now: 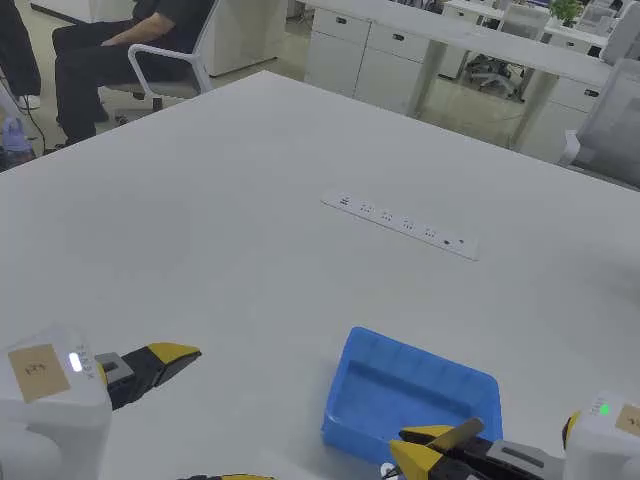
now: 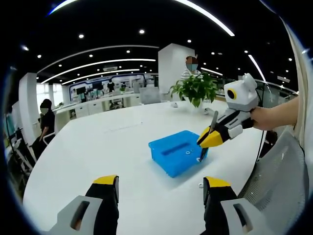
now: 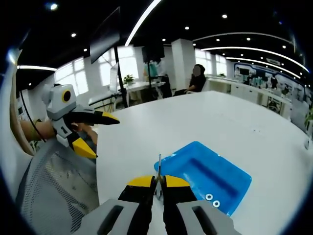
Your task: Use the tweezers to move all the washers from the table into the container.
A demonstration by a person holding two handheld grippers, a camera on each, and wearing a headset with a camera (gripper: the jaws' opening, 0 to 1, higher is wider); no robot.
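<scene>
On white table [image 1: 250,200], blue container [image 1: 405,385] sits near front edge, two washers [image 3: 212,199] inside. Right gripper [image 3: 157,179] jaws pinched together on tweezers [image 3: 159,164], beside container rim. Left gripper [image 2: 161,180] jaws wide apart, holding nothing.

L gripper [image 2: 161,182] by the tabletop's near edge, left side, jaws spread wide apart and level; R gripper [image 3: 159,182] by the near edge, right side, jaws pinched on tweezers [image 3: 159,167], w/ a hand [image 2: 264,117] gripping its rear.
</scene>
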